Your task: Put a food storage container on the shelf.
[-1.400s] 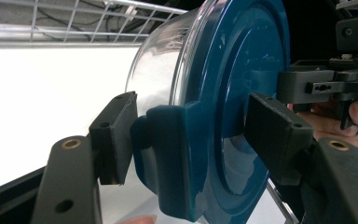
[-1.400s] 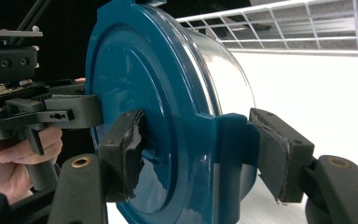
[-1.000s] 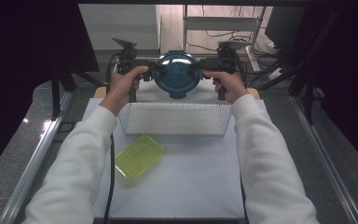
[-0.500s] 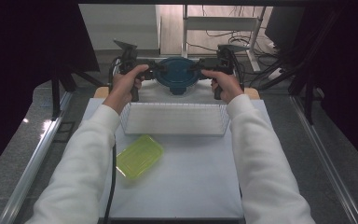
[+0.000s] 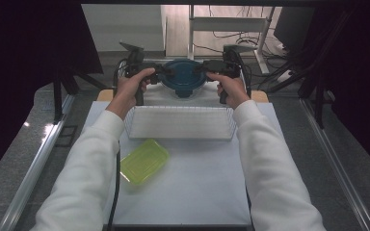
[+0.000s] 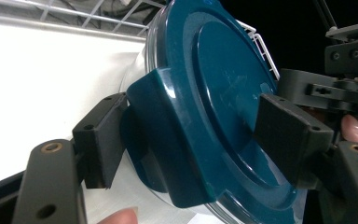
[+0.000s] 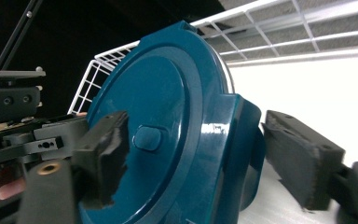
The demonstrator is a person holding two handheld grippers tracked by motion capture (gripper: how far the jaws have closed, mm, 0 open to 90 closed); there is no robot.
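One blue-lidded container [image 5: 184,77], two tools [image 5: 164,72] [image 5: 203,69], one basket [image 5: 180,123].

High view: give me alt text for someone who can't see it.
Both grippers, left gripper and right gripper, flank a round blue-lidded container beyond a white wire basket, jaws just opened around its side clips. A yellow-green lid lies nearer on the white table.

We reach both white-sleeved arms out to the far end of the worktop, left hand [image 5: 134,85] and right hand [image 5: 230,88] level with each other. The left gripper [image 5: 166,72] and right gripper [image 5: 200,69] point inward, facing one another. Both sets of jaws have just been opening and stand loosely apart.
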